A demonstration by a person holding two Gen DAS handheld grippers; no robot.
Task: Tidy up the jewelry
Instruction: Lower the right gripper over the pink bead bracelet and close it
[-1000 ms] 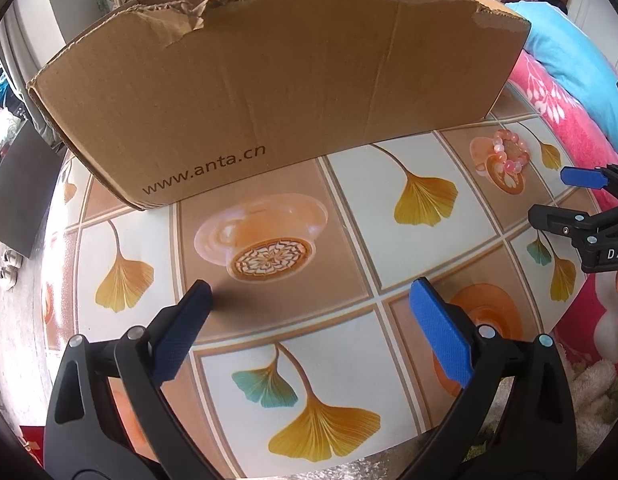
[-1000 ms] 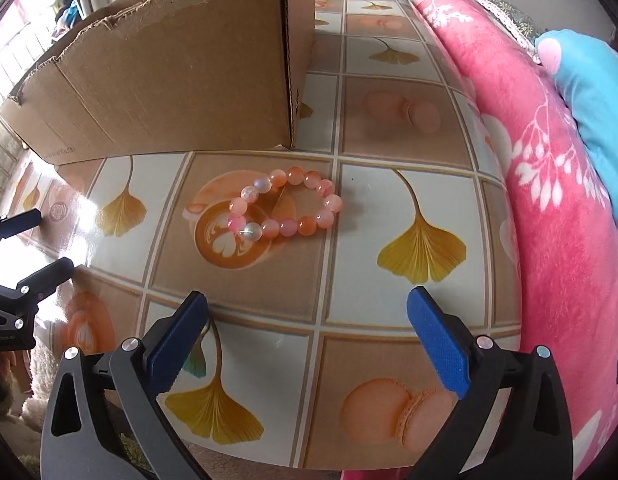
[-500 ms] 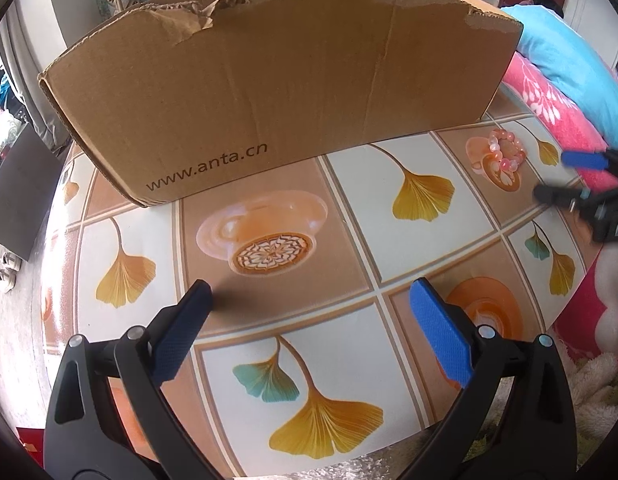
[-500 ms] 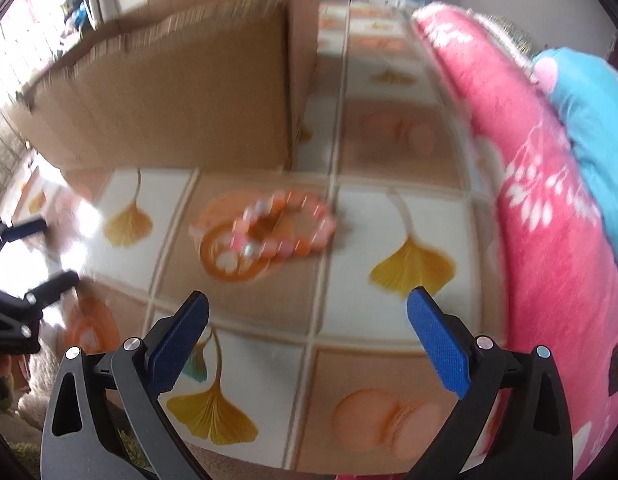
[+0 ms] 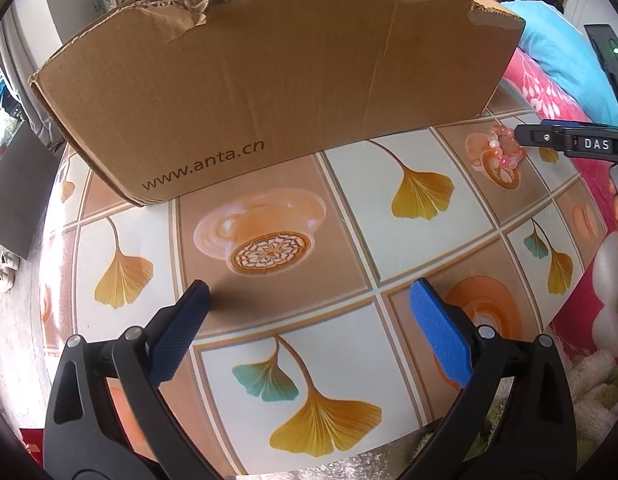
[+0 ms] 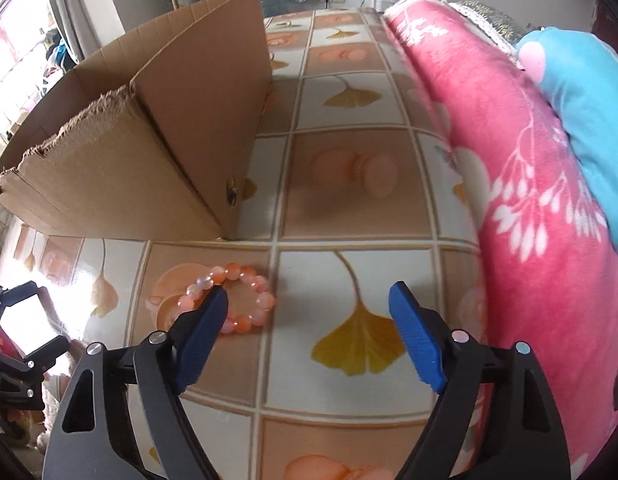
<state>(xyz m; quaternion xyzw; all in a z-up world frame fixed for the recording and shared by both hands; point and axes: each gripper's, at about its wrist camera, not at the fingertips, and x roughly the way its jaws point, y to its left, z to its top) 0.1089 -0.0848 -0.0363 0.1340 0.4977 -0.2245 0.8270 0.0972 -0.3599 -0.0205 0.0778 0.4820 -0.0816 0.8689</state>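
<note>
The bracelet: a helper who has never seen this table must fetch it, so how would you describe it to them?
Find the big brown cardboard box on the tablecloth printed with leaves and coffee cups. Just off its near right corner, a ring of round pink and orange beads lies flat on a printed coffee cup. It is the only loose, raised thing there; everything around it is flat print.

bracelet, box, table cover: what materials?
Bracelet: translucent pink-orange beads, glossy; glass, resin or stone, can't tell which. Box: corrugated cardboard, matte brown, torn fibrous rim. Table cover: printed, glossy sheet, likely vinyl; window glare on it.
</note>
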